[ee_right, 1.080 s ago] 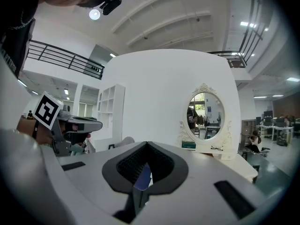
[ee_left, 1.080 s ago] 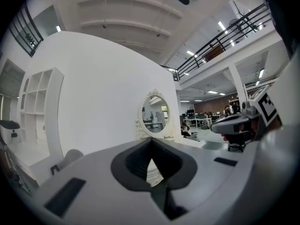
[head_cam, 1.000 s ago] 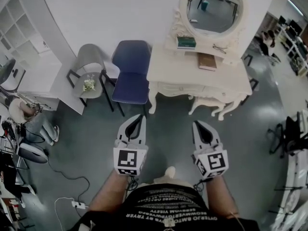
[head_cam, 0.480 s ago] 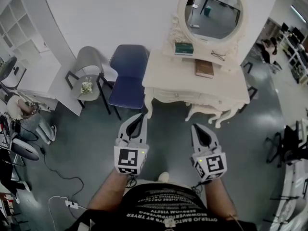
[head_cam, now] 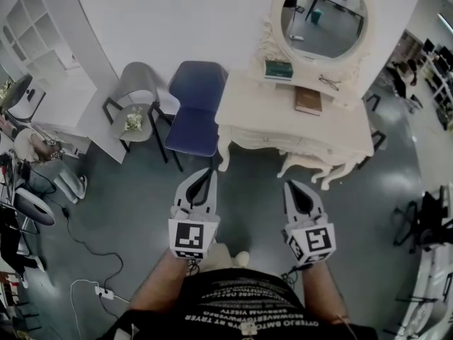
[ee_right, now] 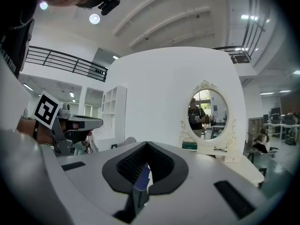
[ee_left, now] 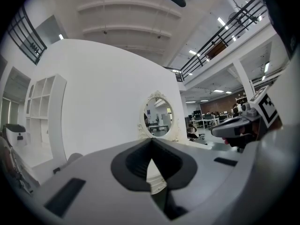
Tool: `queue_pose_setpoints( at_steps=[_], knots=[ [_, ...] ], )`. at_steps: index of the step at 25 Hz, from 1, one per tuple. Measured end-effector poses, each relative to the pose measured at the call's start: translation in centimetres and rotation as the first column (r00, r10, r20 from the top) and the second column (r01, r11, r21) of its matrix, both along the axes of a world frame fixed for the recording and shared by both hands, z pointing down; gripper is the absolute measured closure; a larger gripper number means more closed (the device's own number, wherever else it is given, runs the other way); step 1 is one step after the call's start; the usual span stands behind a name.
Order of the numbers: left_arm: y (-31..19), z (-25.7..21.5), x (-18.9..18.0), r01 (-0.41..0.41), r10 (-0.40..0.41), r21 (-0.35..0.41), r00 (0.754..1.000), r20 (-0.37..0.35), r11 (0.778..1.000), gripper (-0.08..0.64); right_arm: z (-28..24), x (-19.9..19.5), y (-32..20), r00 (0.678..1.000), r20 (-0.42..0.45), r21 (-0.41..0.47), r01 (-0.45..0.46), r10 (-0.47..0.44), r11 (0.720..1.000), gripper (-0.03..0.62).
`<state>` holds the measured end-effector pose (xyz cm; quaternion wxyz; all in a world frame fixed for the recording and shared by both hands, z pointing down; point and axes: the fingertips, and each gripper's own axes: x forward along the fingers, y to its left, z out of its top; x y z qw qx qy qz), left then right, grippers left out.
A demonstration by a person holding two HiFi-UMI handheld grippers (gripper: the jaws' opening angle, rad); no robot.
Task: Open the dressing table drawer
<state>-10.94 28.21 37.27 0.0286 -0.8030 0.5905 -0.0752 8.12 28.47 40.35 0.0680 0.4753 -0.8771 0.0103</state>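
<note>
A cream dressing table [head_cam: 263,106] with an oval mirror [head_cam: 324,16] stands against the white wall; its drawer front [head_cam: 283,142] is closed. My left gripper [head_cam: 205,173] and right gripper [head_cam: 293,185] are held side by side over the grey floor, pointing at the table and a short way from it. Both are shut and hold nothing. In the left gripper view the left gripper [ee_left: 151,142] points toward the mirror [ee_left: 158,117]. In the right gripper view the right gripper [ee_right: 146,147] has the table top [ee_right: 225,165] to its right.
A blue chair [head_cam: 195,108] and a grey chair [head_cam: 134,94] stand left of the table. A cream stool [head_cam: 318,165] is tucked under it. A book [head_cam: 307,100], a green box [head_cam: 278,69] and glasses [head_cam: 328,82] lie on top. Cables [head_cam: 92,261] trail at the left.
Both grippers have drifted slightly forward with the person, and the table's place in the head view has shifted a little. The jaws are unchanged.
</note>
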Motion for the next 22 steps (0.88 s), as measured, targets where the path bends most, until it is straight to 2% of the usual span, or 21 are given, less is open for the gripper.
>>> queue_pose_setpoints(
  at_steps=[8,13,17,22],
  knots=[
    [-1.0,1.0,0.3,-0.060,0.061,-0.035,0.998,0.022,0.998,0.557,0.6,-1.1,-0.6,1.000,0.003,-0.014,-0.003,0.003,1.000,0.591],
    [-2.9,0.5,0.2,-0.059,0.059,-0.012,0.998,-0.009,0.998,0.557,0.4,-1.6,-2.1,1.000,-0.010,-0.006,-0.010,0.010,1.000,0.591],
    [-4.3,0.4,-0.2,-0.060,0.060,0.005,0.997,0.037,0.998,0.557,0.6,-1.7,-3.4,1.000,-0.009,-0.007,-0.023,0.023,1.000,0.591],
    [-6.2,-0.3,-0.7,-0.034,0.031,0.064,0.999,0.042,0.997,0.557,0.6,-2.1,-5.2,0.999,-0.028,-0.005,-0.026,0.026,1.000,0.591]
  ],
)
